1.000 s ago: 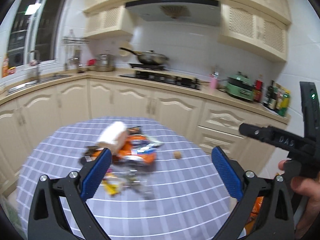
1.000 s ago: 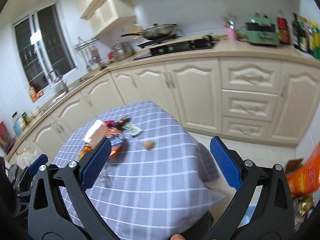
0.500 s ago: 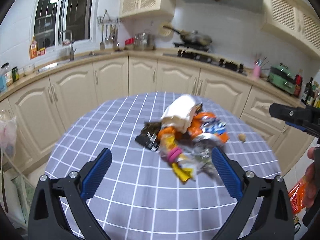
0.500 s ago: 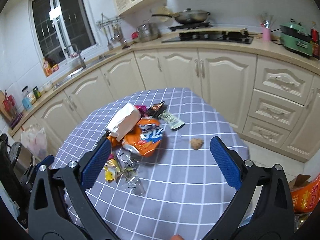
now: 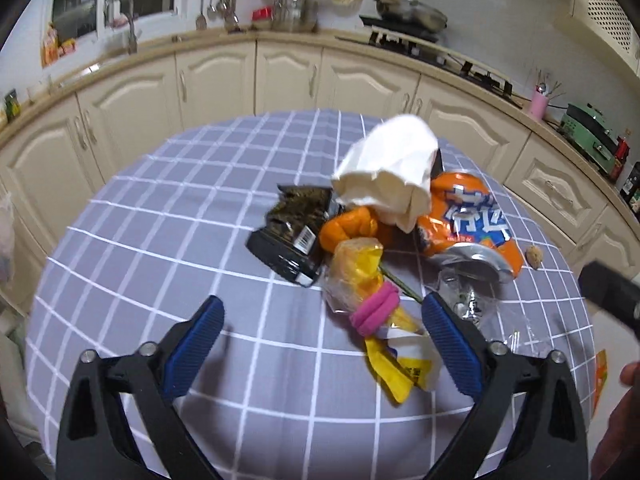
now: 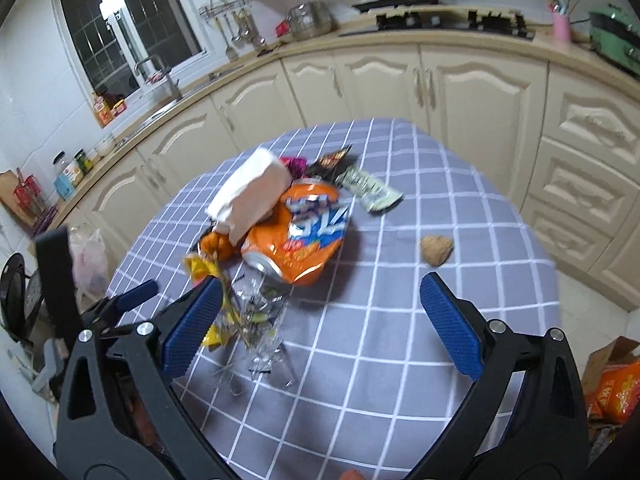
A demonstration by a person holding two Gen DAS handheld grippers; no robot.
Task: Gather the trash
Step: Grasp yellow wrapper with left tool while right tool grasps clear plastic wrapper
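A pile of trash lies on a round table with a grey checked cloth (image 5: 160, 216): a white crumpled tissue (image 5: 388, 168), an orange snack bag (image 5: 468, 220), a black wrapper (image 5: 292, 232), a yellow wrapper with a pink band (image 5: 376, 304) and clear plastic (image 6: 260, 320). A small brown nut (image 6: 436, 250) lies apart to the right. My left gripper (image 5: 320, 340) is open and empty, just in front of the yellow wrapper. My right gripper (image 6: 320, 320) is open and empty, above the table in front of the orange snack bag (image 6: 304, 232).
Cream kitchen cabinets (image 5: 280, 76) curve behind the table, with a sink, a stove and a pan on the counter. A plastic bag (image 6: 90, 264) hangs left of the table. An orange packet in a box (image 6: 612, 384) lies on the floor at the right.
Both grippers have tilted down and moved closer to the pile, which now looks larger in both views. Both jaws have stayed open.
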